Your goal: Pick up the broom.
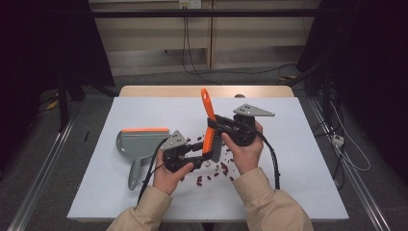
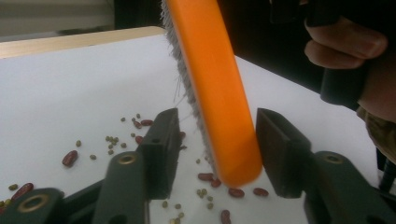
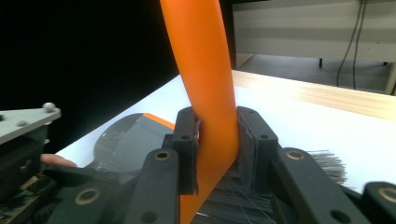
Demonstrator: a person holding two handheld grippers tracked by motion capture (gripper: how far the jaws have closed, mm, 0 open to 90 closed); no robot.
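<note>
1. My right gripper (image 3: 217, 140) is clamped on the orange brush (image 1: 210, 129) at its stiff, smooth plastic back, just above the soft bristles (image 3: 327, 164); light, but slippery.
2. My left gripper (image 2: 217, 140) stands half-closed around the brush's lower end, pads not yet pressing.
3. Beyond, beans (image 1: 211, 175) scatter the counter (image 1: 298, 183); the dustpan (image 1: 139, 144) lies left of my left gripper.

Even overhead light keeps the white bench (image 1: 298, 159) bright, with dark, dim surroundings at both frame edges; the orange brush (image 2: 219, 93) looks soft and blurred close up, casting faint shadows below
</note>
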